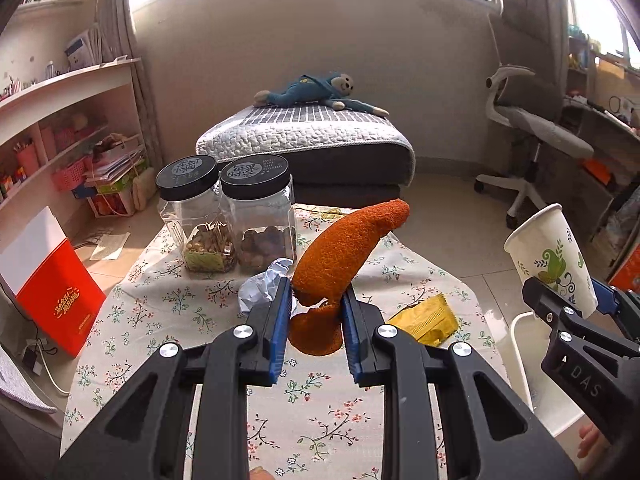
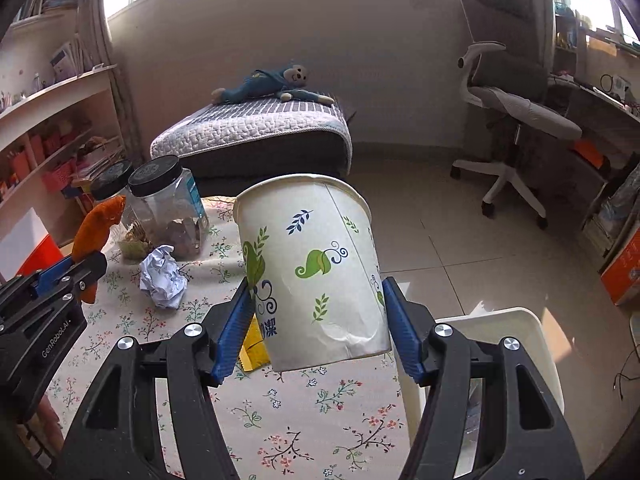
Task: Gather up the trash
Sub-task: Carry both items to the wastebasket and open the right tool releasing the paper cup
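Left hand-held gripper (image 1: 316, 300) pinches fuzzy orange cloth (image 1: 344, 248); right hand-held gripper (image 2: 316, 312) clamps dented paper cup (image 2: 312, 264).

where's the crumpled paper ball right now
The crumpled paper ball lies on the floral tablecloth, just in front of the two black-lidded jars. In the left wrist view it sits just left of the left gripper.

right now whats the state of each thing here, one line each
left gripper: shut on the orange peel
orange peel: held, lifted above the table
right gripper: shut on the paper cup
paper cup: held, tilted, dented near its base
two jars: upright, lids on, partly filled
crumpled paper: lying on the tablecloth
yellow wrapper: lying on the tablecloth
white bin: on the floor beside the table
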`<state>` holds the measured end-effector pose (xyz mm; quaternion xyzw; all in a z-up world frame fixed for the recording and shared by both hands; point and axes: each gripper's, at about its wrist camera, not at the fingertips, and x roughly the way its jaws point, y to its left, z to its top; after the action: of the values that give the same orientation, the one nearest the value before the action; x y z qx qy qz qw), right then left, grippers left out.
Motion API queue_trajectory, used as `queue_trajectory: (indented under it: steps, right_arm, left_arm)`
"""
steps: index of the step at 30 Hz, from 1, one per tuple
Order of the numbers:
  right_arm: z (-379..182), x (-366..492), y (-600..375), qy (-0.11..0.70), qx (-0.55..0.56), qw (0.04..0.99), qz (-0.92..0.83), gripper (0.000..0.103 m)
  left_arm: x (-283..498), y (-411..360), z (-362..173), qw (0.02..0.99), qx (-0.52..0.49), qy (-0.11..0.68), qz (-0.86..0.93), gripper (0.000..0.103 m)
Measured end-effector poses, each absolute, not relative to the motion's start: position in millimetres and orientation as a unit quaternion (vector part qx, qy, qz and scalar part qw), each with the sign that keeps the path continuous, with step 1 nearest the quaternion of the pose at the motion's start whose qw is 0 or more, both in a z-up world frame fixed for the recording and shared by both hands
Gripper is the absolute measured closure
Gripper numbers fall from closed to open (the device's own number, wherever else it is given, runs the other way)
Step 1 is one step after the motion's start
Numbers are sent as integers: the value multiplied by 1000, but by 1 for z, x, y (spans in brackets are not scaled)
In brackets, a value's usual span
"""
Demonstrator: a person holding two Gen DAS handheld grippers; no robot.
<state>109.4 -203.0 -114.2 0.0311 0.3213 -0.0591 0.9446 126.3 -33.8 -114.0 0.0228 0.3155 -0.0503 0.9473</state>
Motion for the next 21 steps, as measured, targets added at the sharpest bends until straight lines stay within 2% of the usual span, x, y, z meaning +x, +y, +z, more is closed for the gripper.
queue_trajectory:
  steps: [21]
  right_arm:
    - [-111,62,-338,297,105,932,-179,42]
  left_arm:
    - [93,-144,-102,944,65,294,-135,79]
